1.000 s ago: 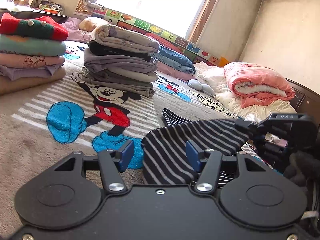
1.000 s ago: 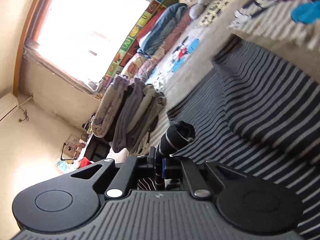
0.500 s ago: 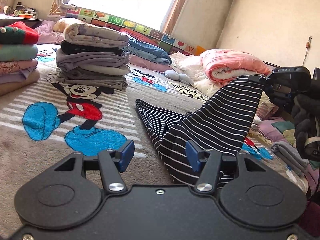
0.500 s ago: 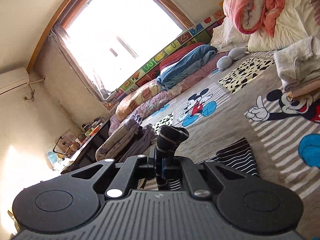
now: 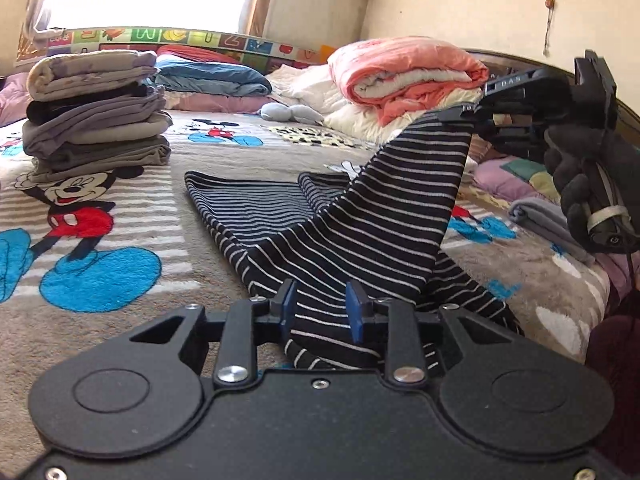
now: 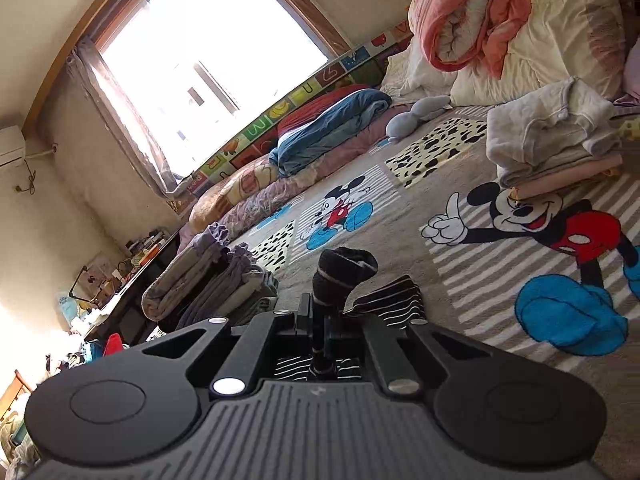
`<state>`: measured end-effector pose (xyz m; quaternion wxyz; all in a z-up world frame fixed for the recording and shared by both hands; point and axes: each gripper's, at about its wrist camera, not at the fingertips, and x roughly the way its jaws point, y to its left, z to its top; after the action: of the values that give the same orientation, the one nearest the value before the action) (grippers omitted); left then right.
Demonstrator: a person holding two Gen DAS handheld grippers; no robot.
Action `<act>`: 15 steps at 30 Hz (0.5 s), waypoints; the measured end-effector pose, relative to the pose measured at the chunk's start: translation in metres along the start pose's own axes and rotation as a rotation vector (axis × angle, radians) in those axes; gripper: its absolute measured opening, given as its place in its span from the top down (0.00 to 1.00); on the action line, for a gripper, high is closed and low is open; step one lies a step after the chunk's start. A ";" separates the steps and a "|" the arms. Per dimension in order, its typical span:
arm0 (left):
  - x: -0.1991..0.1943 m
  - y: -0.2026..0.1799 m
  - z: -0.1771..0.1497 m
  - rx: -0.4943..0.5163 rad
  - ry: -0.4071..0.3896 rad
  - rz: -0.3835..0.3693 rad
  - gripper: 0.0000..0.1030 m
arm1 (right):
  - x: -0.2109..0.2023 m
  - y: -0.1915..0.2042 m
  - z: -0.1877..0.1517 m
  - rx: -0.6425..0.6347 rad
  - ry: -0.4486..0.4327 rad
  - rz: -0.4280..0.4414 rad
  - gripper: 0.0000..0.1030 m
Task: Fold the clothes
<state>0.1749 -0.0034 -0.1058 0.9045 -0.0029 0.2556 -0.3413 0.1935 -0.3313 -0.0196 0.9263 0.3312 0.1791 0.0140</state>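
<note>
Across the cartoon-mouse bed blanket, the right gripper pinched the black white-striped knit garment at upper right; the left gripper gaped, so the cloth could slip.

The black garment with thin white stripes lies partly spread on the cartoon-print bed cover, one long flat panel stretching toward the far side. One corner is drawn up into a taut, slanting peak at the right, well above the bed. The near edge is bunched in folds. A pinched tuft of the fabric stands upright.
</note>
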 end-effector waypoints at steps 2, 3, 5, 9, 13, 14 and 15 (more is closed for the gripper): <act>0.013 -0.005 -0.006 0.048 0.088 -0.016 0.75 | -0.002 -0.004 -0.001 -0.004 0.002 -0.003 0.93; 0.019 -0.008 -0.009 0.080 0.140 -0.024 0.75 | -0.003 -0.005 -0.001 -0.003 0.002 -0.002 0.93; 0.018 -0.011 -0.008 0.108 0.146 -0.037 0.75 | -0.006 -0.009 -0.001 0.001 0.001 0.001 0.93; 0.010 -0.002 0.002 0.064 0.101 -0.046 0.75 | -0.010 -0.015 -0.004 0.000 0.012 0.015 0.93; 0.017 0.015 0.013 -0.012 0.074 0.022 0.75 | -0.018 -0.025 -0.011 0.035 0.012 0.051 0.93; 0.018 0.019 0.016 -0.031 0.067 0.039 0.75 | -0.021 -0.027 -0.012 0.047 0.010 0.062 0.93; 0.020 0.023 0.019 -0.050 0.060 0.056 0.75 | -0.024 -0.029 -0.014 0.059 0.008 0.075 0.93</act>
<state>0.2110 -0.0011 -0.1025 0.9054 -0.0079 0.2908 -0.3092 0.1636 -0.3493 -0.0400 0.9142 0.3648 0.1706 0.0449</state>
